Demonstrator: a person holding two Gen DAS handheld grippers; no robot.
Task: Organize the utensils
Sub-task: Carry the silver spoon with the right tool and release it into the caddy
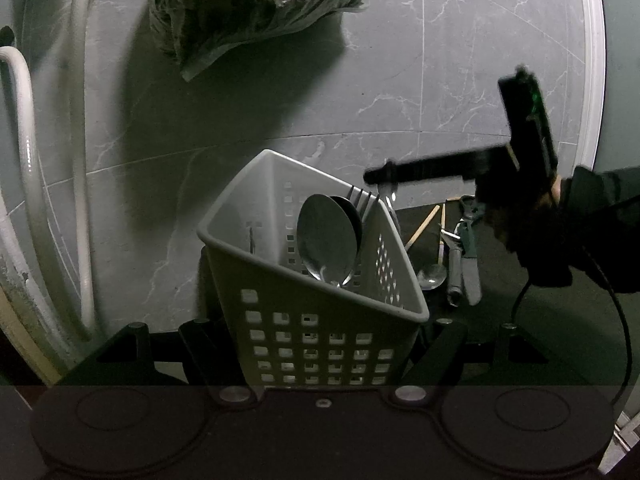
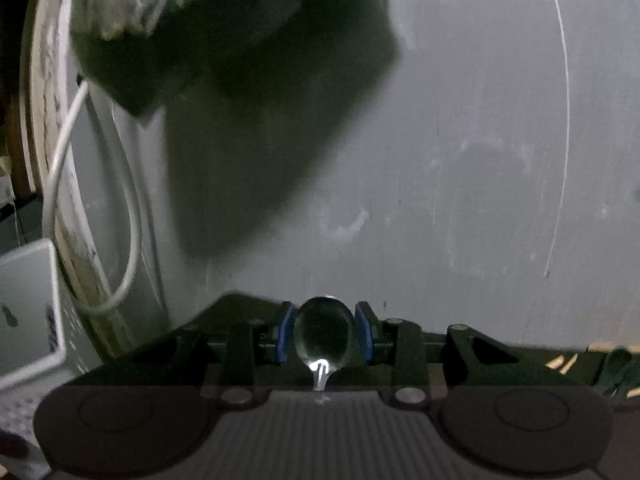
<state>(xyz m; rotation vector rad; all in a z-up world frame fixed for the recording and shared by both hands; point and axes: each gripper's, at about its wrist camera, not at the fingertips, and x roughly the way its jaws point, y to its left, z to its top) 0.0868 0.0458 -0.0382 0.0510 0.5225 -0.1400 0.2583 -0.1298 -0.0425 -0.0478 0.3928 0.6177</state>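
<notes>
A pale perforated utensil caddy (image 1: 320, 340) sits tilted between the fingers of my left gripper (image 1: 320, 324), which is shut on its lower walls. Inside it stand two steel spoons (image 1: 326, 236) and a fork (image 1: 366, 200), heads up against the right wall. My right gripper (image 1: 374, 176) hovers just right of the caddy's far rim, held by a dark-sleeved hand. In the right wrist view the right gripper (image 2: 324, 332) is shut on a steel spoon (image 2: 324, 336), whose bowl sits between the blue pads (image 2: 285, 332). The caddy's edge (image 2: 28, 300) shows at the left.
On a dark mat to the right of the caddy lie wooden chopsticks (image 1: 422, 226), another spoon (image 1: 432, 274) and a grey-handled tool (image 1: 464, 256). A crumpled plastic bag (image 1: 240, 8) hangs on the marbled tile wall. White hoses (image 1: 24, 140) run down the left side.
</notes>
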